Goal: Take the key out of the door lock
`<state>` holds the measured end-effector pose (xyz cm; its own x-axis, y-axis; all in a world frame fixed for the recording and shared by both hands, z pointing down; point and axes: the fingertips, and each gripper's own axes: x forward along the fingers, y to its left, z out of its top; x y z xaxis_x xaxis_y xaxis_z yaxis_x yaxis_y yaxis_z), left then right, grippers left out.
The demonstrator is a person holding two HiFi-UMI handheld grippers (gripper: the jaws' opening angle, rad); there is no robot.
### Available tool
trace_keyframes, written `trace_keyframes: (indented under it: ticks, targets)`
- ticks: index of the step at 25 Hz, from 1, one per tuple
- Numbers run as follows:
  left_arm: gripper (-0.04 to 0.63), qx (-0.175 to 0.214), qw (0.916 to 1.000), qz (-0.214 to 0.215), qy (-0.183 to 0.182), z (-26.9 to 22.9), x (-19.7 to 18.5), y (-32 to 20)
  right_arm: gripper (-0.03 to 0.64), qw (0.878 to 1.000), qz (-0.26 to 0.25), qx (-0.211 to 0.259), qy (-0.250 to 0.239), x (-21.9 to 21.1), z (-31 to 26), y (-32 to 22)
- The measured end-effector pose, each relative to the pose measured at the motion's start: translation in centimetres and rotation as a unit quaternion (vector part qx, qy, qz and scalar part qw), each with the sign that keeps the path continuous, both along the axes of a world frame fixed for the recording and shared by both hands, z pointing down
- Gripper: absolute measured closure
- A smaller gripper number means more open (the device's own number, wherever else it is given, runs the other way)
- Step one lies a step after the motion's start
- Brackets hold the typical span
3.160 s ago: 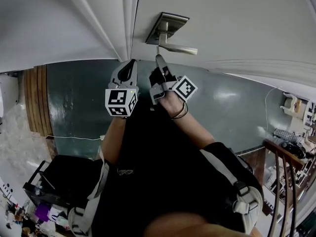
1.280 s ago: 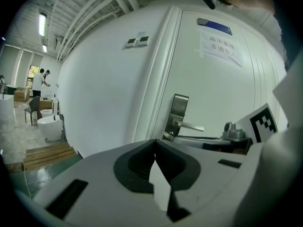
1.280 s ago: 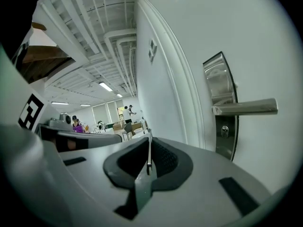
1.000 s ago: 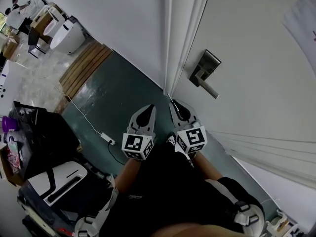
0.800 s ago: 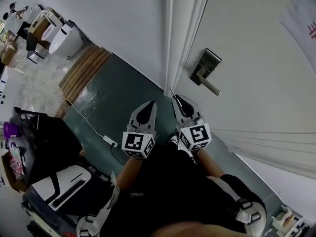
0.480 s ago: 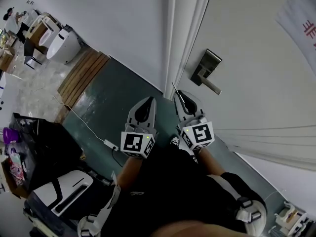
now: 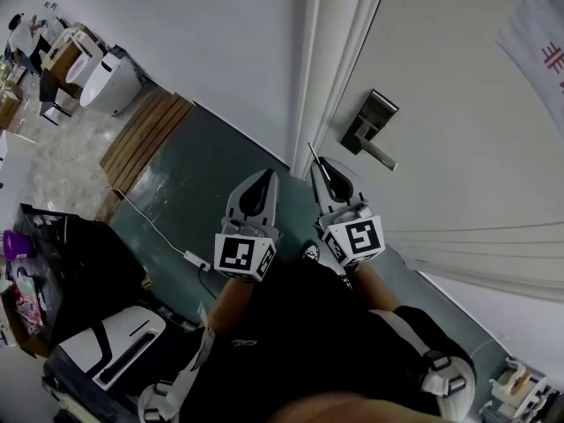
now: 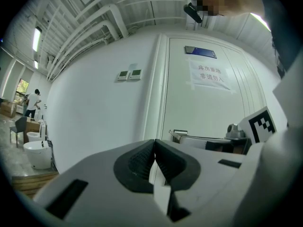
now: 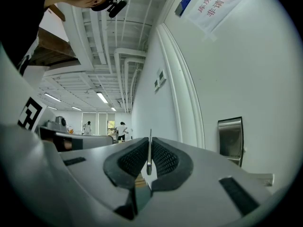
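Observation:
In the head view the silver lock plate with its lever handle (image 7: 370, 130) sits on the white door (image 7: 458, 86). My right gripper (image 7: 322, 167) hangs below and left of it, apart from the door, shut on a thin metal key (image 7: 313, 154) that pokes out past its tips. In the right gripper view the key (image 9: 149, 151) stands on edge between the ribbed pads, with the lock plate (image 9: 230, 138) off to the right. My left gripper (image 7: 263, 180) is beside the right one, shut and empty; its pads (image 8: 142, 161) meet in the left gripper view.
The door frame (image 7: 339, 51) runs between the white wall and the door. A paper notice (image 7: 539, 47) hangs on the door. On the green floor lie a cable (image 7: 154, 223) and a wooden platform (image 7: 141, 135). A black case (image 7: 75, 254) stands at the lower left.
Some three seconds ago the right gripper's tips were at the lock under the handle; now it is drawn back from the door with the key. Over the last second both grippers barely shifted.

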<state>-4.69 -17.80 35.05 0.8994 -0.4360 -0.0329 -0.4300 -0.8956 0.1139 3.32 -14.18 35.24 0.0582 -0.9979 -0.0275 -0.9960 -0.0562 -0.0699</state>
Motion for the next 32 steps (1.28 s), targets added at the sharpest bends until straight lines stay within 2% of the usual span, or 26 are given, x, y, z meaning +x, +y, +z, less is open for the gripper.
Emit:
trace_keyframes:
  ticks: [23, 32]
  targets:
    - [0.572, 0.001, 1.0000, 0.000, -0.004, 0.8, 0.5, -0.5, 0.586, 1.000, 0.004, 0.002, 0.004, 0.6, 0.6, -0.6]
    - [0.572, 0.003, 1.0000, 0.002, -0.002, 0.5, 0.5, -0.4, 0.586, 0.999, 0.003, 0.004, 0.034, 0.2, -0.2, -0.5]
